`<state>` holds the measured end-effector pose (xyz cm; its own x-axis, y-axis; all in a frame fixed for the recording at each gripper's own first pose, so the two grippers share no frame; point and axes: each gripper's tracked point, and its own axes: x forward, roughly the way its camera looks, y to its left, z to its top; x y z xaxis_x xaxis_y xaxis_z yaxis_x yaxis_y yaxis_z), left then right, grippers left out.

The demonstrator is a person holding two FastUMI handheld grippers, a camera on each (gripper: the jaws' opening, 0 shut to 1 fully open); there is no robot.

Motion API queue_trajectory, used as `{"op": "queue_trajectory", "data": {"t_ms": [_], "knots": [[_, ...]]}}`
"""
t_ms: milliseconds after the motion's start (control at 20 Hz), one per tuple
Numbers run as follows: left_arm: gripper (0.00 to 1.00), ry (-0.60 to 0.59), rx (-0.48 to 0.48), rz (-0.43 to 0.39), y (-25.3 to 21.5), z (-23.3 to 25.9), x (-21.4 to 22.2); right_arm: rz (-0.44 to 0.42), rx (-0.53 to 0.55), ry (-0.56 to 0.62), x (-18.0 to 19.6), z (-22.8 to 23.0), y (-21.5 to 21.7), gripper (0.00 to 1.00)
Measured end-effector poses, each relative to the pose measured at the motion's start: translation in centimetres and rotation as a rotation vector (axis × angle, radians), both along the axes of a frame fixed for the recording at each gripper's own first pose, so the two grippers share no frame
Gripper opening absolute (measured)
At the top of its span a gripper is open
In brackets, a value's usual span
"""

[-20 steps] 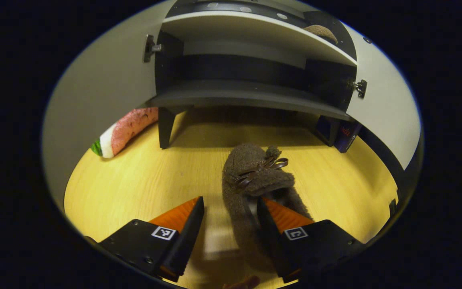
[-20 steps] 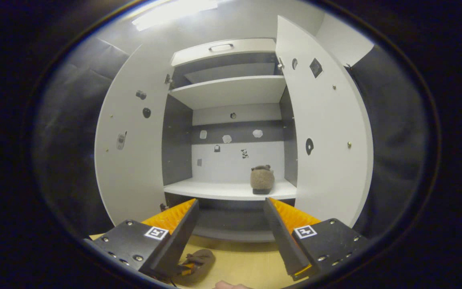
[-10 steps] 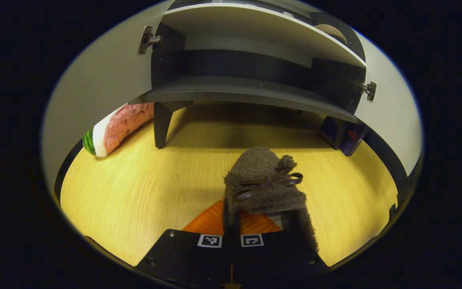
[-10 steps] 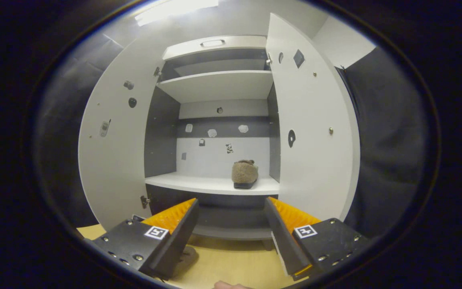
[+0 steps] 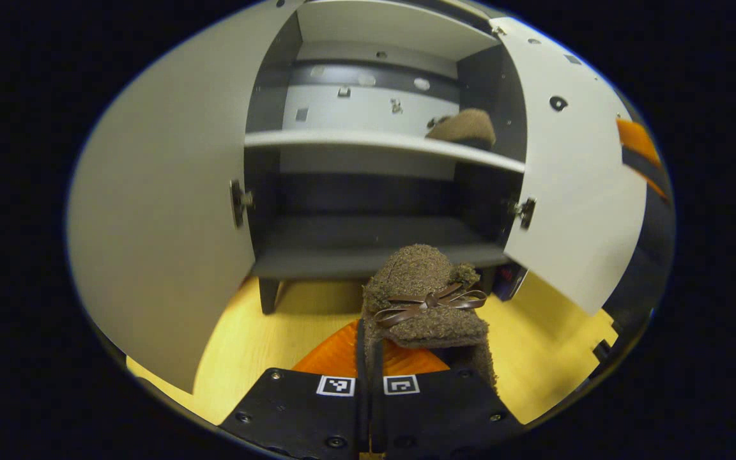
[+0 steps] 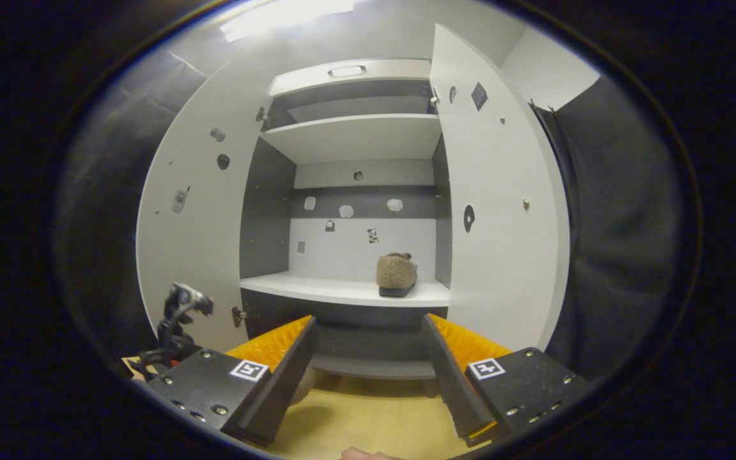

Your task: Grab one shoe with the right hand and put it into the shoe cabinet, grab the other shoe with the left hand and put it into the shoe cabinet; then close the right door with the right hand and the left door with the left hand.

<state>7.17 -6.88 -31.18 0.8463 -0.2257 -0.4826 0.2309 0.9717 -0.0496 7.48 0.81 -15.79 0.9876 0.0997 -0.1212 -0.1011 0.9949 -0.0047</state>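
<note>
While the left gripper (image 5: 368,358) is pinching the second slipper (image 5: 424,300) with its fingers drawn fully together on the heel-side edge, the shoe is hanging just in front of the shoe cabinet (image 5: 368,255), low against the dark bottom shelf, toe pointing toward the opening. The first slipper (image 6: 396,273) is sitting inside the shoe cabinet on the white middle shelf (image 6: 342,291), toward the right end, near the right door (image 6: 502,211). The right gripper (image 6: 368,358) is hovering in front of the cabinet, jaws spread wide and gripping nothing. Both the right door and the left door (image 6: 189,223) are standing open.

The slipper is looking soft, fuzzy and light, so it is probably sagging a little around the grip; a pinch on the collar edge is holding it, though the fabric may be folding rather than resisting. The exact spot of contact is hidden under the upper, so how much material is caught is hard to judge. It is not slippery or fragile, and its small ribbon bow (image 5: 429,301) is worth keeping clear of the fingers. Setting it down left of its mate on the middle shelf is looking like the next need.
</note>
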Motion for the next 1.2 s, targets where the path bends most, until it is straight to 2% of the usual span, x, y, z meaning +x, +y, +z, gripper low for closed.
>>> {"op": "queue_trajectory", "data": {"t_ms": [250, 450, 700, 1000, 1200], "knots": [[0.02, -0.124, -0.013, -0.015, -0.4, 7.8, 1.0, -0.014, 0.029, -0.012, -0.5, 0.9, -0.7, 0.98], [0.02, -0.25, -0.048, -0.064, -2.1, 15.1, 3.1, -0.08, 0.02, -0.037, -0.3, 1.4, -2.0, 0.98], [0.02, -0.365, -0.088, -0.006, -2.2, 23.1, 8.7, -0.085, 0.015, -0.027, 0.5, 1.9, -1.9, 0.98], [0.02, -0.35, -0.179, 0.076, -3.1, 27.1, 17.0, -0.045, 0.014, -0.062, 1.8, 3.9, -1.1, 0.98], [0.02, -0.283, -0.132, 0.106, -3.1, 24.9, 22.9, -0.035, 0.066, -0.069, 2.6, 3.9, -0.6, 0.98]]}}
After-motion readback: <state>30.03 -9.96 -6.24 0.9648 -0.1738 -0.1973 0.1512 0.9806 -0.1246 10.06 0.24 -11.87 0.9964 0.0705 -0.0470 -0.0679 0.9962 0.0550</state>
